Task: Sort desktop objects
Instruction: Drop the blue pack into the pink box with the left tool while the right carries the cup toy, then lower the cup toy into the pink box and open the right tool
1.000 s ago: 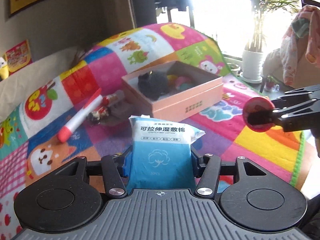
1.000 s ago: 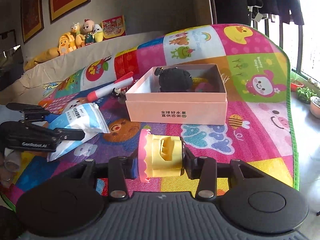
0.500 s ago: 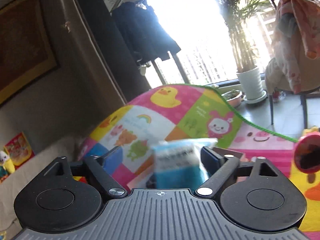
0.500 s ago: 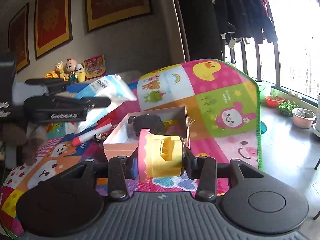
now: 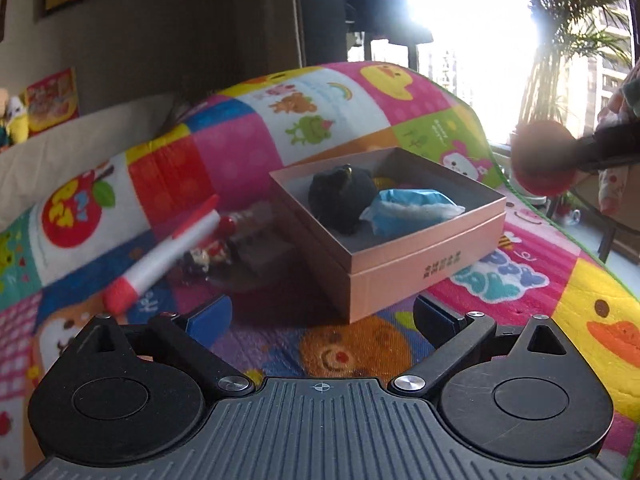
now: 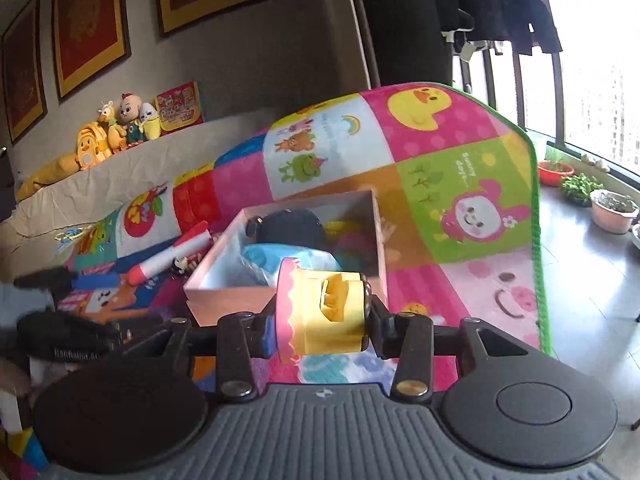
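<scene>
Dropped since before: blue cotton pack (image 5: 412,210) now inside pink box (image 5: 424,268), left hand-held gripper (image 5: 320,312) just opened, empty. Right hand-held gripper (image 6: 320,312) clenched on yellow toy (image 6: 324,312) (next for the box, probably).

Blue-white packet (image 5: 410,212) beside black lump (image 5: 340,200) inside open pink box (image 5: 424,266).

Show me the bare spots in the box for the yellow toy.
Free: the grey floor along the box front wall and near corner, bordered by the blue packet. Crowded: the back, where the black pouch and the packet touch. The right gripper grips the yellow toy.
</scene>
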Tool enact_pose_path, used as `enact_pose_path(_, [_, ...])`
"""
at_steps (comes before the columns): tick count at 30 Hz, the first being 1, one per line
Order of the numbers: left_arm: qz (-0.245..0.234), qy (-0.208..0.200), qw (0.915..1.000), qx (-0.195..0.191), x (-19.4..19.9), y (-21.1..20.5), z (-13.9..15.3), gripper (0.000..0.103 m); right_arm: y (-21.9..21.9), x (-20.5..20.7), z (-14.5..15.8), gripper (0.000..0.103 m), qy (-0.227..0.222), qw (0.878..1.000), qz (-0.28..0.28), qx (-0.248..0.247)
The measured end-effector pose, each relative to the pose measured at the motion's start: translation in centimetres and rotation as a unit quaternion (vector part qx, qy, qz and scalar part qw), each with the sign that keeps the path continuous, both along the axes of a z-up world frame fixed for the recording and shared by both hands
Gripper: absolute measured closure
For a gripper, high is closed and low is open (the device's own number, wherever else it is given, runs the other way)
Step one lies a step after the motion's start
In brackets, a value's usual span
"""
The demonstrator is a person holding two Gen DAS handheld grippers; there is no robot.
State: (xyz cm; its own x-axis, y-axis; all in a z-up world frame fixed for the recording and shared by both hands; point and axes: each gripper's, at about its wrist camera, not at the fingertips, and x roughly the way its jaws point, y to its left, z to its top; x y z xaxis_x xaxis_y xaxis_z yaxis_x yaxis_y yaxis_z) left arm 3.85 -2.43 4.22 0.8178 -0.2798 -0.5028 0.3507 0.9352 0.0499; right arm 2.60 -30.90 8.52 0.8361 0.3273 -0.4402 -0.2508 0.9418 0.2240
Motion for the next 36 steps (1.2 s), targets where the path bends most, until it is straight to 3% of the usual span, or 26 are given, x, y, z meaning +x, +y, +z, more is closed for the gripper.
enact_pose_path(3, [-0.002, 0.005, 0.9997, -0.024, -0.7, 0.5, -0.2, 0.002, 2.1, 4.2, 2.1, 0.061, 0.011, 0.999, 0.03, 0.041])
enact_pose_path(6, [0.0, 0.008, 0.9994, -0.033, -1.2, 0.9, -0.5, 0.002, 5.2, 8.2, 2.9, 0.061, 0.026, 0.997, 0.053, 0.048])
enact_pose_path(9, [0.009, 0.011, 0.9989, -0.044, -1.7, 2.1, -0.7, 0.001, 7.9, 10.5, 2.7, 0.055, 0.028, 0.998, 0.046, 0.021])
enact_pose_path(13, [0.033, 0.019, 0.997, -0.067, -2.4, 4.5, -1.0, 0.0, 8.4, 10.7, 2.2, 0.055, 0.027, 0.999, 0.019, -0.021])
enact_pose_path(19, [0.051, 0.033, 0.993, -0.101, -2.2, 6.1, -1.8, 0.0, 6.8, 11.1, -0.6, 0.064, 0.102, 0.994, -0.015, -0.043])
enact_pose_path(23, [0.047, 0.036, 0.9928, -0.105, -2.1, 5.8, -2.1, 0.0, 6.6, 13.0, -3.5, 0.068, 0.174, 0.984, -0.028, 0.004])
enact_pose_path(27, [0.05, 0.033, 0.9929, -0.103, -2.3, 5.9, -2.0, 0.0, 7.7, 13.9, -4.2, 0.068, 0.173, 0.984, -0.036, 0.018])
enact_pose_path(32, [0.071, 0.028, 0.9923, -0.098, -2.2, 7.0, -1.9, 0.0, 7.8, 14.2, -4.1, 0.067, 0.178, 0.983, -0.032, 0.003])
enact_pose_path(36, [0.096, 0.026, 0.9904, -0.096, -1.2, 8.0, -1.9, 0.0, 8.5, 12.4, -1.2, 0.059, 0.12, 0.991, -0.034, -0.046])
